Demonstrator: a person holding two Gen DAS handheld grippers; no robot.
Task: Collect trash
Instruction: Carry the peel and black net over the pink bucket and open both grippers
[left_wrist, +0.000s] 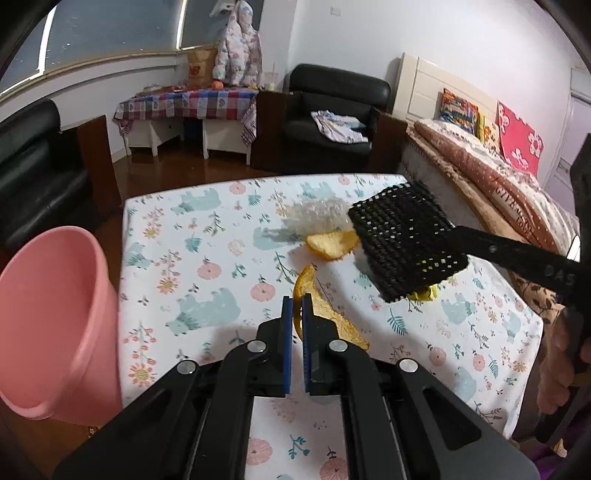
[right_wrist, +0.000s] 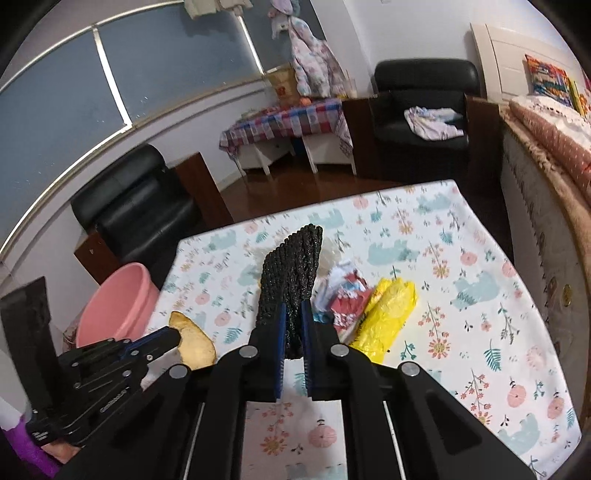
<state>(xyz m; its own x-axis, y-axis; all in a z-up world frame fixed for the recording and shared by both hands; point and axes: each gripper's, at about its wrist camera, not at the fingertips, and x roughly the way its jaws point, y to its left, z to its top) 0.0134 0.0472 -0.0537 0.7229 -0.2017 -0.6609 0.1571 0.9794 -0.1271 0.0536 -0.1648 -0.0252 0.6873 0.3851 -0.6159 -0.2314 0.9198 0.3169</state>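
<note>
My left gripper (left_wrist: 295, 308) is shut on a curled orange peel (left_wrist: 332, 321) just above the floral tablecloth (left_wrist: 207, 258); the right wrist view shows that peel (right_wrist: 195, 345) in the left gripper (right_wrist: 173, 334). My right gripper (right_wrist: 293, 314) is shut on a black mesh sheet (right_wrist: 291, 269), which hangs lifted over the table (left_wrist: 402, 240). A second orange peel (left_wrist: 332, 245) and crumpled clear film (left_wrist: 317, 214) lie behind it. A yellow bag (right_wrist: 388, 314) and a red, white and blue wrapper (right_wrist: 343, 297) lie on the cloth (right_wrist: 480, 332) beside the mesh.
A pink bucket (left_wrist: 55, 314) stands off the table's left edge, also in the right wrist view (right_wrist: 118, 302). Black armchairs (left_wrist: 328, 110), a low checked table (left_wrist: 184, 103) and a bed (left_wrist: 498, 177) ring the table. A person's hand (left_wrist: 561, 354) holds the right gripper.
</note>
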